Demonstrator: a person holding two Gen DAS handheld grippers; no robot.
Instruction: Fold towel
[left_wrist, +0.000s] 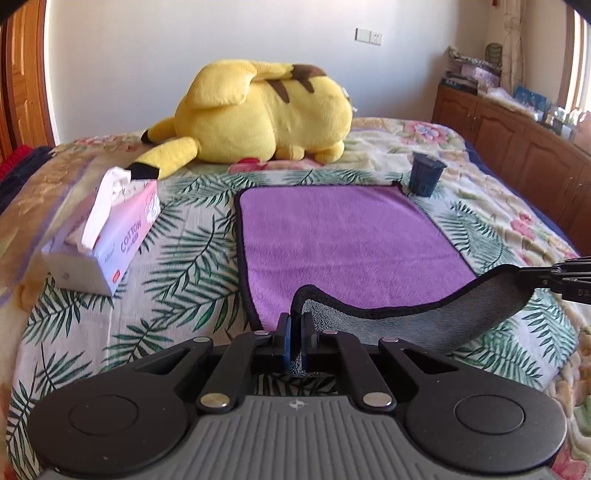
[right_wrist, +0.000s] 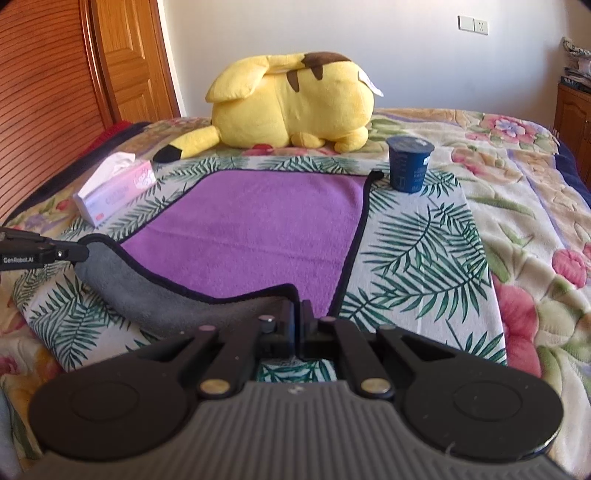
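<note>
- The bed (left_wrist: 192, 258), spread with a floral quilt and a palm-leaf cloth, fills both views and carries everything else.
- A yellow plush toy (left_wrist: 266, 114) lies at the far side, well beyond the work.
- The towel (left_wrist: 343, 240), purple on top and grey underneath with a dark hem, lies flat on the palm-leaf cloth in the middle of the bed; only its near edge is raised, sagging between the two corners so the grey underside shows.
- A tissue box (left_wrist: 110, 240) sits to the left of the towel, apart from it.
- A dark blue cup (right_wrist: 409, 162) stands upright just beside the towel's far right corner; whether it touches the hem I cannot tell.
- The left gripper (left_wrist: 294, 332) has its jaws pressed together on the near left corner of the towel.
- The right gripper (right_wrist: 298, 321) pinches the near right corner the same way, jaws closed on the hem.
- Judgement: this is the start of the first fold, with both near corners gripped and lifted and the far half not yet covered.
- The next move likely calls for carrying both corners forward together, level and taut, to meet the far edge, keeping the right side clear of the cup so it is not tipped.
</note>
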